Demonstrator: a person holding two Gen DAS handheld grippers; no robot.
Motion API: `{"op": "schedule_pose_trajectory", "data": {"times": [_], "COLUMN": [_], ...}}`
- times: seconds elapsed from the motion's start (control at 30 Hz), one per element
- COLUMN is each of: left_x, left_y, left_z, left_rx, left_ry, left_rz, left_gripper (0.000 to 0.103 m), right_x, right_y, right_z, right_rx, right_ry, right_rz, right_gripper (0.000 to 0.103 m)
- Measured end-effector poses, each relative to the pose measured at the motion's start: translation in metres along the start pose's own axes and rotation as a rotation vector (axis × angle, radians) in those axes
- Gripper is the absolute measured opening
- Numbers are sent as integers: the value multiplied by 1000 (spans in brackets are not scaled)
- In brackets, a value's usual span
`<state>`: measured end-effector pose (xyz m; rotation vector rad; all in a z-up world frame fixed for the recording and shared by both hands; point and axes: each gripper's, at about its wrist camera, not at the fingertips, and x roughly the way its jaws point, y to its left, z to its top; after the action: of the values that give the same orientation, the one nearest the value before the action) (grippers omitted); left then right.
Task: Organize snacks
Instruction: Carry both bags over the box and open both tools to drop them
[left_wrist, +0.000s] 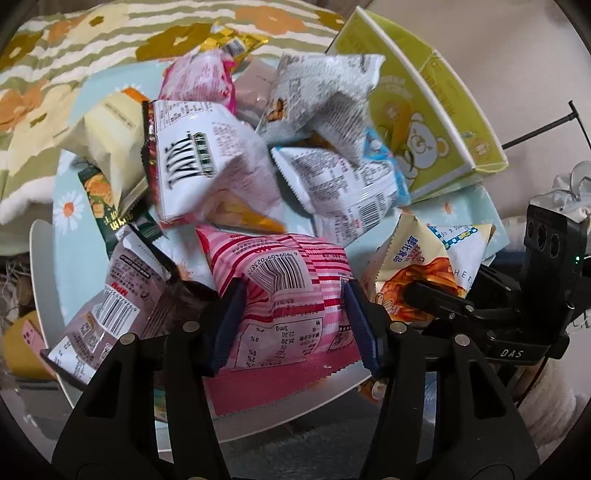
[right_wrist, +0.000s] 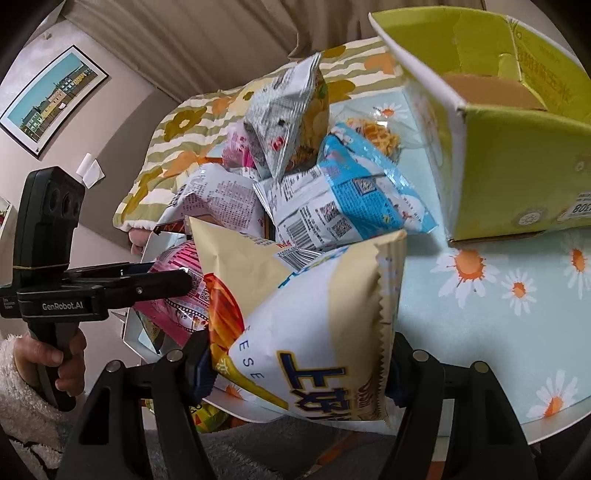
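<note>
A heap of snack bags lies on a round table with a daisy-print cloth. My left gripper straddles a pink striped bag, with a finger at each side of it; I cannot tell if it pinches the bag. My right gripper is closed on a cream cheese-snack bag, which also shows in the left wrist view. An open yellow-green cardboard box stands at the far right; it also shows in the left wrist view.
Other bags in the heap: a white "TAIKI" bag, a grey-white bag, a blue-and-white bag, a brown bag. A floral blanket lies behind the table. The table edge is near on the left.
</note>
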<state>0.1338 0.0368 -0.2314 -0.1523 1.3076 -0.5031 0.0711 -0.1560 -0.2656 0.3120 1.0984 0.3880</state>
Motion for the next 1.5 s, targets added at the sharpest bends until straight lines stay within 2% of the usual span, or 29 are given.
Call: {"op": "schedule_pose_trajectory", "data": {"times": [0.23, 0.47, 0.67, 0.87, 1.0, 1.1, 1.17, 1.23, 1.3, 1.4, 1.5], "left_x": [-22, -60, -93, -105, -92, -70, -54, -28, 1, 11, 17], "left_y": [-12, -20, -47, -96, -132, -164, -183, -204, -217, -229, -243], "left_z": [2, 19, 51, 95, 122, 141, 149, 160, 169, 168, 160], "left_rx": [14, 32, 77, 121, 109, 98, 103, 113, 92, 52, 62], "left_ry": [-58, -159, -268, -362, -392, -391, -387, -372, -323, -337, -332], "left_rz": [-27, -83, -115, -120, -133, -154, -149, -128, -96, -88, -16], "left_gripper": [50, 50, 50, 50, 50, 41, 40, 40, 40, 40, 40], "right_x": [-25, -66, -116, -162, -181, -191, -196, -193, -189, -187, -184], "right_y": [2, 12, 4, -29, -57, -81, -98, -117, -138, -160, -168], "right_z": [2, 16, 46, 86, 102, 113, 118, 129, 137, 140, 141], "right_rx": [14, 10, 26, -11, -14, -14, -21, -4, 40, 62, 41], "right_ry": [-61, -151, -254, -335, -350, -346, -337, -314, -288, -257, -223], "right_rz": [-11, -41, -65, -134, -153, -158, -171, -169, -156, -127, -134], "right_gripper": [67, 67, 67, 67, 67, 67, 67, 67, 67, 67, 67]}}
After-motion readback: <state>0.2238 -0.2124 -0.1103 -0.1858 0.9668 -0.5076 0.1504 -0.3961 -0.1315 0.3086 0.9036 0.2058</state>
